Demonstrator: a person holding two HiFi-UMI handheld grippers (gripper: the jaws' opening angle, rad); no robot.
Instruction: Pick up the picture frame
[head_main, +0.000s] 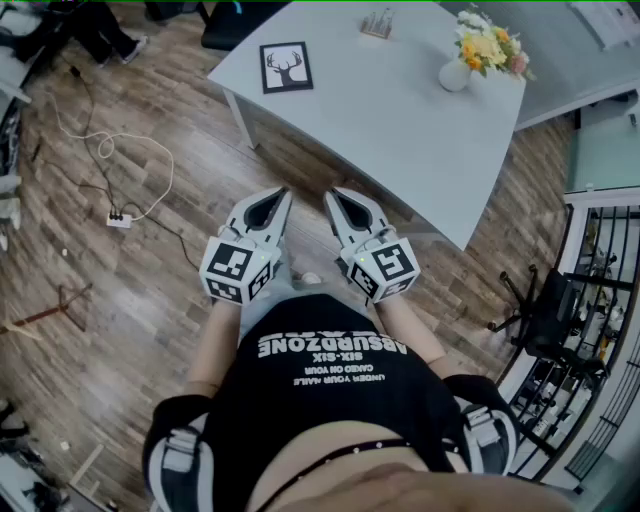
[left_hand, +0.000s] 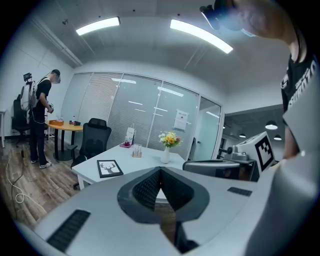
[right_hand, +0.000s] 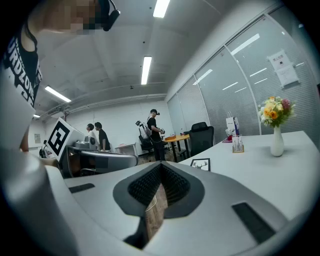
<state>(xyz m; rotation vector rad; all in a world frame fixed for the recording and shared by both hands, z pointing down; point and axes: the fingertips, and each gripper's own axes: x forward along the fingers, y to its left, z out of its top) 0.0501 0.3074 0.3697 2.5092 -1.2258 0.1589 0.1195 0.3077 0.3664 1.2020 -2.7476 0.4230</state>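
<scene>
The picture frame (head_main: 286, 67) is black with a white deer-head print and lies flat near the far left corner of the pale table (head_main: 400, 120). It also shows in the left gripper view as the frame (left_hand: 109, 168) and, small, in the right gripper view as the frame (right_hand: 200, 164). My left gripper (head_main: 284, 194) and right gripper (head_main: 331, 194) are held side by side in front of my body, short of the table's near edge. Both are shut with nothing between the jaws, well away from the frame.
A white vase of flowers (head_main: 480, 50) stands at the table's far right, and a small holder (head_main: 377, 22) at its far edge. A power strip with cables (head_main: 120, 217) lies on the wooden floor at left. A black chair (left_hand: 95, 137) stands by the table; people (right_hand: 152, 132) stand further off.
</scene>
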